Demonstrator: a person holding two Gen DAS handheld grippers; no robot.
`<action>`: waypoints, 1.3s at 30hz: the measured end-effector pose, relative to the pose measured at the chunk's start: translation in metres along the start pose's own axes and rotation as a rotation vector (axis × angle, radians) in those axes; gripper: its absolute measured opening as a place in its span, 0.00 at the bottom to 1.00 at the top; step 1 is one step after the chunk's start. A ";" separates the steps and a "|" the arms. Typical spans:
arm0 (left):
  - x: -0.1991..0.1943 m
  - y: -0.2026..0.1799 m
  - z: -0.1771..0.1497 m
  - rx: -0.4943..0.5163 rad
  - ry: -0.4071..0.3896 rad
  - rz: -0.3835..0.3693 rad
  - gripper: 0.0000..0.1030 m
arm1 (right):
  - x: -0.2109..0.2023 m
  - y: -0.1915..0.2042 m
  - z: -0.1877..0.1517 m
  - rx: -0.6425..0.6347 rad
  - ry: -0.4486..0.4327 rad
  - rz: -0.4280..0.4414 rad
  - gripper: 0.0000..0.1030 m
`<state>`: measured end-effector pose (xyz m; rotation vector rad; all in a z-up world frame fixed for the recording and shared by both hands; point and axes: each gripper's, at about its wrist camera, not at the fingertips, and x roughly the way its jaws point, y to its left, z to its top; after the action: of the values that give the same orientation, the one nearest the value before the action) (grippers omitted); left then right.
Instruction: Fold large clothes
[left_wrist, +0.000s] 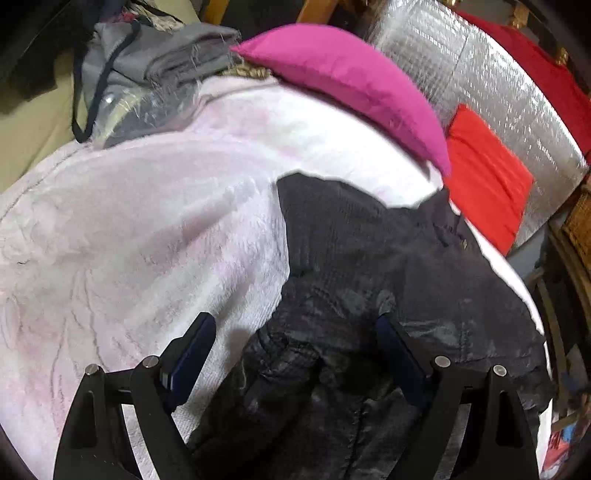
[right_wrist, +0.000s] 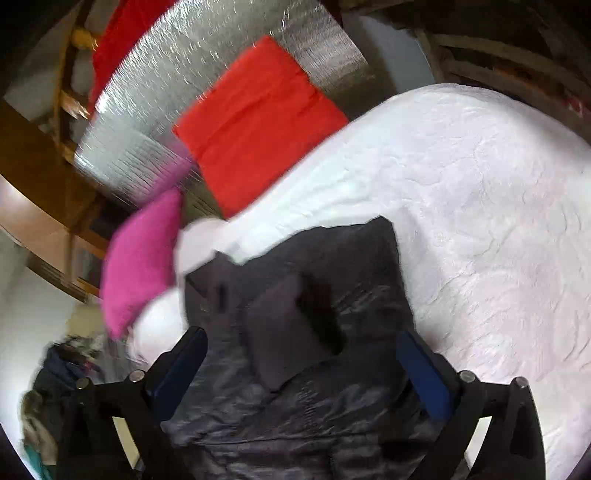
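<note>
A dark, shiny quilted jacket (left_wrist: 388, 280) lies bunched on a pale pink fleece blanket (left_wrist: 129, 221) that covers the bed. In the left wrist view my left gripper (left_wrist: 295, 328) hovers over the jacket's near part, jaws wide apart, pads touching nothing. In the right wrist view the same jacket (right_wrist: 306, 295) lies with a folded flap on top. My right gripper (right_wrist: 303, 347) stands open above it, fingers (right_wrist: 424, 373) spread to either side of the cloth without pressing it.
A magenta cushion (left_wrist: 343, 85) and a red cushion (left_wrist: 487, 177) lean against a silver foil panel (left_wrist: 498, 85) at the bed's head. Grey clothes (left_wrist: 162, 55) are heaped at the far left. Wooden furniture (right_wrist: 33, 206) borders the bed (right_wrist: 498, 206).
</note>
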<state>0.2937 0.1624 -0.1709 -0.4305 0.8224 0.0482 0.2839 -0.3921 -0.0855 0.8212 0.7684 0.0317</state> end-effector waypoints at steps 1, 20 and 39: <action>-0.004 0.000 0.000 -0.005 -0.008 -0.005 0.86 | 0.000 0.003 -0.006 0.015 0.020 0.048 1.00; 0.011 -0.012 -0.006 0.071 0.042 0.045 0.86 | 0.092 0.031 -0.035 0.082 0.145 -0.036 0.12; 0.018 -0.080 0.001 0.278 0.049 0.103 0.86 | 0.040 0.034 -0.067 -0.030 0.135 -0.096 0.80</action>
<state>0.3230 0.0873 -0.1553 -0.1274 0.8844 0.0184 0.2800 -0.3123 -0.1157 0.7579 0.9316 0.0132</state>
